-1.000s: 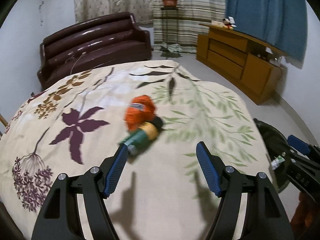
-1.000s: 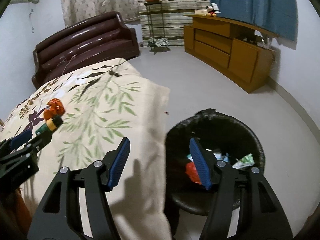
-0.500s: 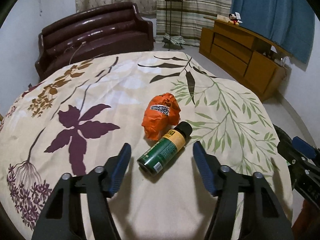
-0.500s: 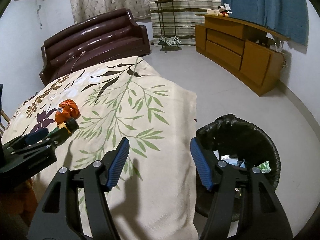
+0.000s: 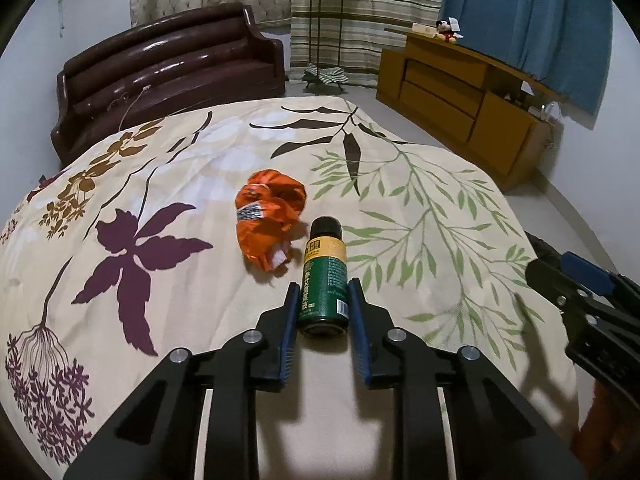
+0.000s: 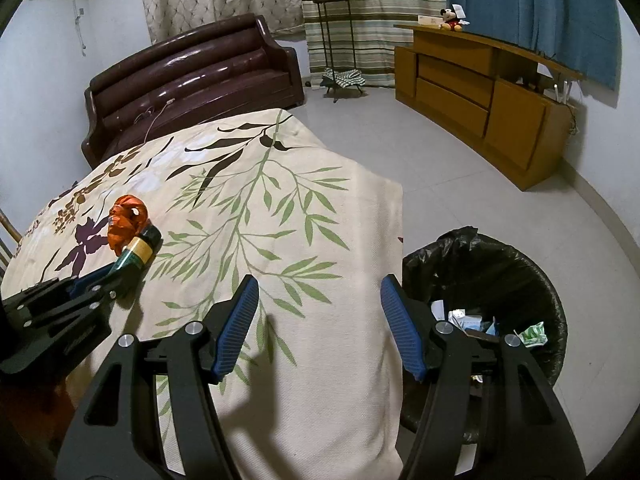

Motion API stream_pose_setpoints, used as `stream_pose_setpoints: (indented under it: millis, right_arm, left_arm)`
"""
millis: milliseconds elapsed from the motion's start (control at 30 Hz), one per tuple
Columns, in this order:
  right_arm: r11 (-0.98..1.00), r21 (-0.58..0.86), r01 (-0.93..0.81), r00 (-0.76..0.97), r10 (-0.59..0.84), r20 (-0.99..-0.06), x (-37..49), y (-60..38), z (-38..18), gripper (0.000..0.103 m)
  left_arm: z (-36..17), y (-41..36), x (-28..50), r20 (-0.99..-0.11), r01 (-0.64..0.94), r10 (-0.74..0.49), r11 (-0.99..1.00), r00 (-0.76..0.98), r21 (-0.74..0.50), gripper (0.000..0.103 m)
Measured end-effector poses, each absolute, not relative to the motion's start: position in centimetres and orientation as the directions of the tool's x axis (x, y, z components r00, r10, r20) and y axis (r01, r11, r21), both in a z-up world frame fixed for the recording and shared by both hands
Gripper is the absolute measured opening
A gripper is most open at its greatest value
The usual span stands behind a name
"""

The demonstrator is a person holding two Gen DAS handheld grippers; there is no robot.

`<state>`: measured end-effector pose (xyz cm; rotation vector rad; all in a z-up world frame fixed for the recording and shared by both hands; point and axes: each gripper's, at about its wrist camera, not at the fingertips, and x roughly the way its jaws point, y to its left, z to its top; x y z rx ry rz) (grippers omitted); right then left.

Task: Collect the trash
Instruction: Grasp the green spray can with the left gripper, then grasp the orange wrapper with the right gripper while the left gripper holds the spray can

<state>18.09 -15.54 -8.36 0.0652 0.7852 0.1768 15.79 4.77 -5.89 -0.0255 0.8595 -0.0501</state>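
**Left tongs closing on the green bottle**

Left tongs (image 5: pixel 323 292) are closing around the green bottle (image 5: pixel 325 280), which lies on its side on the bed (image 5: pixel 400 152); from my left wrist view both blue pads sit against its lower body near the base, so I read it as clamped. Its black cap points away from me toward 12 o'clock. Just beside the bottle, at about 11 o'clock from it and touching or nearly touching near the cap, I see the crumpled orange wrapper (image 5: pixel 270 218) resting on the floral bedspread.

Right tongs (image 6: pixel 318 318) stand apart with nothing between the pads, hovering over the near right edge of the bed. From that camera the left tongs and bottle show at 9 o'clock, with the orange wrapper just beyond them. At 4 o'clock from the right tongs the trash bin (image 6: pixel 500 264), lined with a black bag, stands on the floor just beside the bed's edge; I can make out a few pieces of paper and a green-and-white scrap inside.

Farther off, a dark brown sofa (image 5: pixel 172 64) sits past the bed at 11 o'clock, and a wooden cabinet (image 5: pixel 460 92) runs along the wall at 2 o'clock.
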Motion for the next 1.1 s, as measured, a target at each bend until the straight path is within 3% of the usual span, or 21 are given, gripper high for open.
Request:
stream_pose_setpoints:
  millis: [200, 267, 333, 467, 567, 633, 1100]
  right_arm:
    - [0.983, 0.123, -0.138, 0.693, 0.184, -0.697, 18.2, -15.4, -8.4, 0.062]
    - [0.983, 0.123, -0.138, 0.693, 0.185, -0.697, 18.1, -15.4, -8.4, 0.062]
    - [0.983, 0.121, -0.140, 0.693, 0.184, -0.697, 18.1, -15.3, -8.4, 0.062]
    - [0.983, 0.120, -0.140, 0.692, 0.184, -0.698, 18.1, -15.2, -8.5, 0.062]
    - [0.983, 0.116, -0.142, 0.692, 0.182, -0.699, 18.1, -15.1, -8.5, 0.062]
    - [0.983, 0.113, -0.144, 0.690, 0.181, -0.700, 18.1, -15.0, -8.6, 0.062]
    - [0.978, 0.085, -0.190, 0.685, 0.194, -0.702, 18.4, -12.2, -8.1, 0.062]
  left_arm:
    - [-6.1, 5.0, 15.2, -0.768, 0.020, -0.054, 0.998, 0.638, -0.053, 0.025]
    - [-6.3, 5.1, 15.5, -0.775, 0.011, -0.055, 0.998, 0.630, -0.063, 0.028]
    - [-6.1, 5.2, 15.7, -0.771, -0.002, -0.053, 0.997, 0.635, -0.071, 0.038]
    - [-6.2, 5.0, 16.6, -0.767, -0.004, -0.042, 0.998, 0.640, -0.058, 0.041]
    - [-6.5, 4.9, 17.2, -0.770, 0.003, -0.037, 0.999, 0.637, -0.045, 0.040]
    - [-6.5, 4.8, 17.1, -0.769, 0.013, -0.041, 0.999, 0.638, -0.042, 0.025]
    - [-4.7, 8.4, 14.1, -0.737, -0.024, -0.038, 0.997, 0.675, -0.073, 0.025]
